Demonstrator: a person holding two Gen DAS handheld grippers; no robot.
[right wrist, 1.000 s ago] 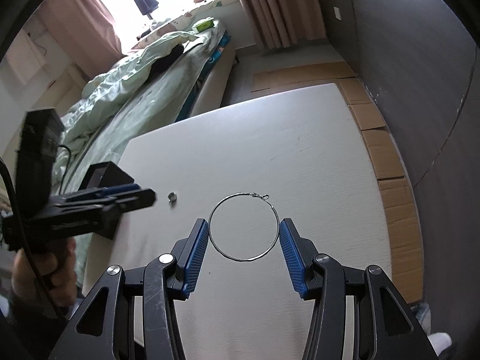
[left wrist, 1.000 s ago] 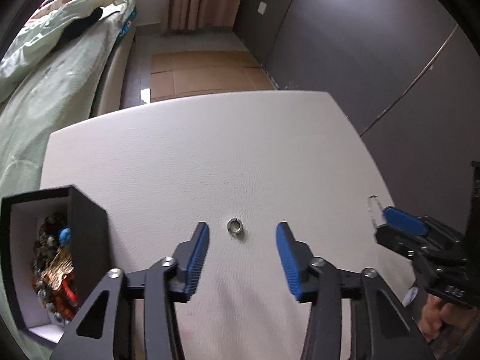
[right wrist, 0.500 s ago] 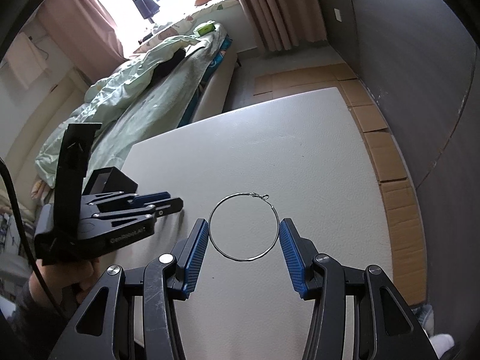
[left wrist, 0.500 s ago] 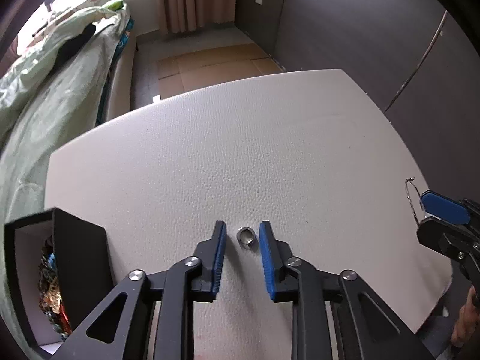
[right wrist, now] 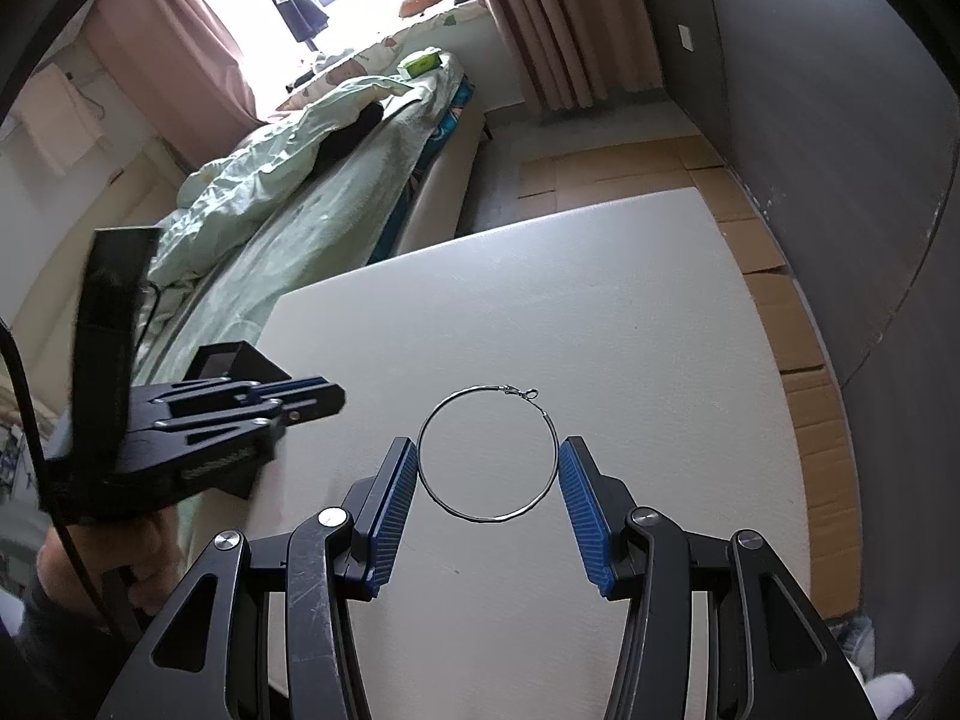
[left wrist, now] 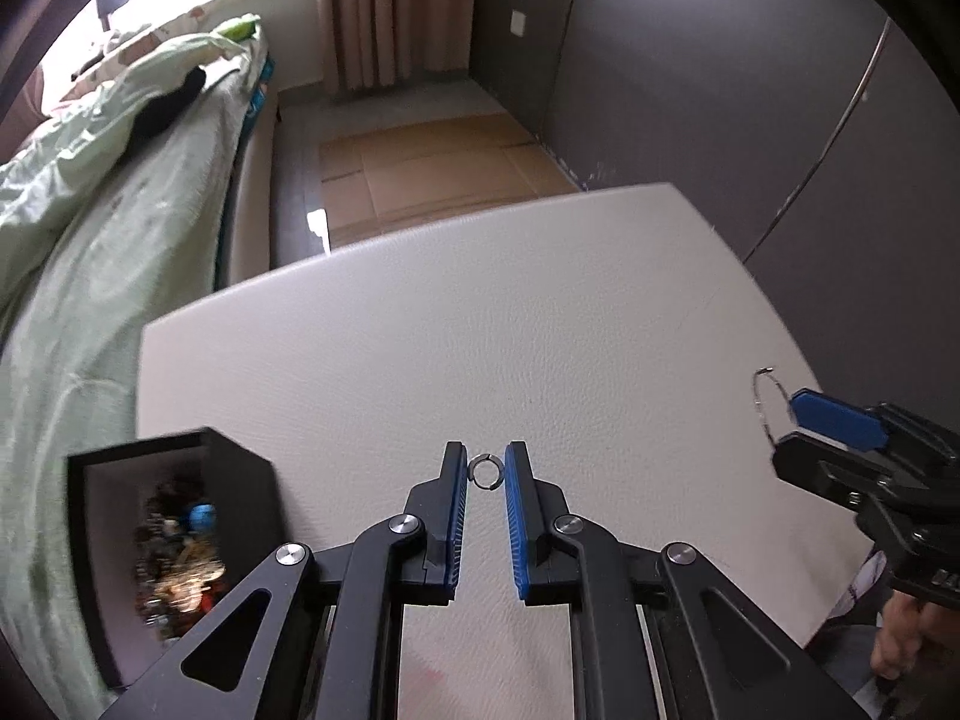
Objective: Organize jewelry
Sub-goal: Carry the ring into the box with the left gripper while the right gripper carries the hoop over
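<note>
A small silver ring point(left wrist: 485, 471) sits pinched between the blue pads of my left gripper point(left wrist: 485, 457), just over the white table point(left wrist: 480, 300). My right gripper point(right wrist: 487, 441) is shut on a large thin wire hoop earring point(right wrist: 487, 518), its pads pressing the hoop's two sides. In the left wrist view the right gripper point(left wrist: 798, 414) shows at the right edge with the hoop earring point(left wrist: 757, 402) sticking out. The left gripper point(right wrist: 324, 399) appears at the left of the right wrist view. A black jewelry box point(left wrist: 240, 468) holding mixed beads stands at the table's left edge.
A bed with a green quilt point(right wrist: 288, 180) runs along the table's left side. Dark wall panels point(left wrist: 720, 90) stand to the right. Cardboard sheets point(left wrist: 420, 162) cover the floor beyond the table's far edge. A hand point(right wrist: 144, 564) holds the left gripper.
My left jaws have closed from wide apart onto the small ring, and the left gripper has tipped up a little. The right gripper keeps still with the hoop.
</note>
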